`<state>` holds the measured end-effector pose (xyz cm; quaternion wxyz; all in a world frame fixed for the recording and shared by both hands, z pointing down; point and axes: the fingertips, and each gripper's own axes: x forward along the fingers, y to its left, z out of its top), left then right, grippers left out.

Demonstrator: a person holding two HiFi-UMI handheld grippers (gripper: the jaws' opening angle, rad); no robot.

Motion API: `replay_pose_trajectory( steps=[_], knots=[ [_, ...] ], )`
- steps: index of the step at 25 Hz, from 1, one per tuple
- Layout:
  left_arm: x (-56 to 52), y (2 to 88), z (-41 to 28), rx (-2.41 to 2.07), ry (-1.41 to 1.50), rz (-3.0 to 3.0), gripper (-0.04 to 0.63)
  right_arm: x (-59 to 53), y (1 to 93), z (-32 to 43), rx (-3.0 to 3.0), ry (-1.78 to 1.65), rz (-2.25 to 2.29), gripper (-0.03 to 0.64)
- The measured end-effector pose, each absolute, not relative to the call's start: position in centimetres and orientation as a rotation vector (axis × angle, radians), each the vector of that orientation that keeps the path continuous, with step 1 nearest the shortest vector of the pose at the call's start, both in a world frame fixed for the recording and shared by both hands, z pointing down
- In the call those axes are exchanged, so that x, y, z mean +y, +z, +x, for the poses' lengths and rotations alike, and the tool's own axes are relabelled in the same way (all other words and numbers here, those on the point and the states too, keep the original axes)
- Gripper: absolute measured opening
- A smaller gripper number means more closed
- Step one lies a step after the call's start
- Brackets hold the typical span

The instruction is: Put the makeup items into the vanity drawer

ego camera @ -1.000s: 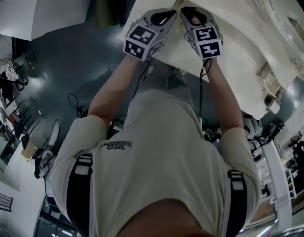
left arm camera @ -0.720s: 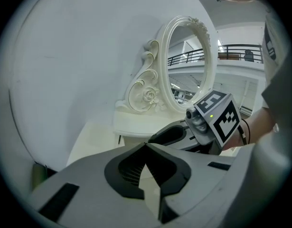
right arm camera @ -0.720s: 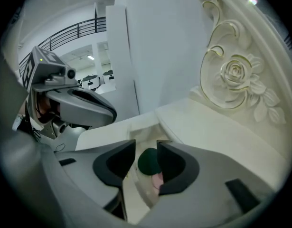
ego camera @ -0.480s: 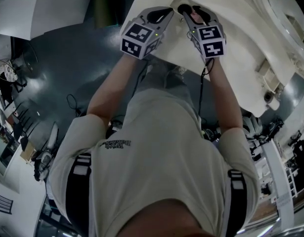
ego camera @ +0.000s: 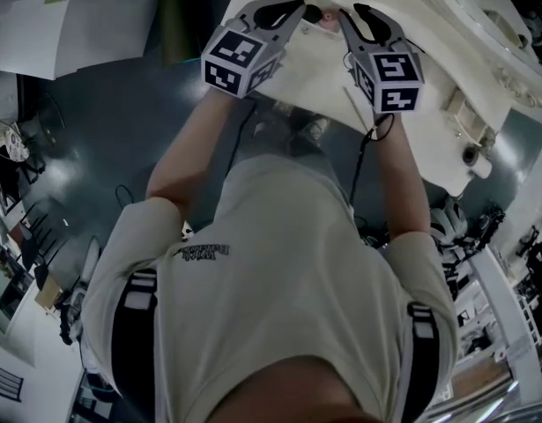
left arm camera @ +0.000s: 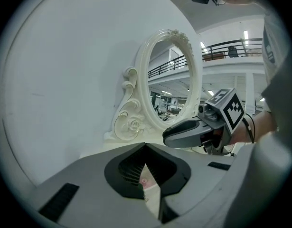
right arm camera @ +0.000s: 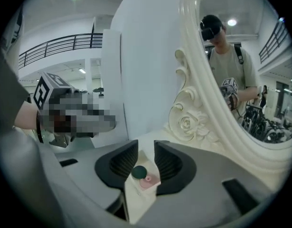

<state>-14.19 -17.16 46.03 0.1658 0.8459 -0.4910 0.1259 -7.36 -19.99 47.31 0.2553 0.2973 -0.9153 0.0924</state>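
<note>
Over the vanity top (ego camera: 323, 77), the left gripper (left arm camera: 145, 148) was pinched shut, empty, while the right gripper's (right arm camera: 146, 146) jaws, just narrowing yet apart, framed two ungripped makeup items (right arm camera: 140, 173), likely for pickup.

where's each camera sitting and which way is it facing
Head view: on the person's head, looking steeply down; torso, arms, left gripper and right gripper over the vanity.
Left gripper view: on that gripper, along its fingers toward the mirror; the right gripper shows.
Right gripper view: on that gripper, along its fingers toward the mirror; the left gripper shows.
Shared: both gripper views see the pink item.
</note>
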Motion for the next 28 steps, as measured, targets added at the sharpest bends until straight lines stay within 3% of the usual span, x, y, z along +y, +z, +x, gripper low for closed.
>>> replay_pose_trajectory(
  steps=[14, 28],
  knots=[
    [-14.4, 30.5, -9.4, -1.388, 0.188, 2.698, 0.014, -15.4, 31.0, -0.5, -2.632, 0.08, 1.055, 0.031],
    [-7.3, 20.5, -1.0, -1.243, 0.019, 2.956, 0.014, -6.7, 21.1, 8.1, -2.733, -0.057, 1.285, 0.006]
  ],
)
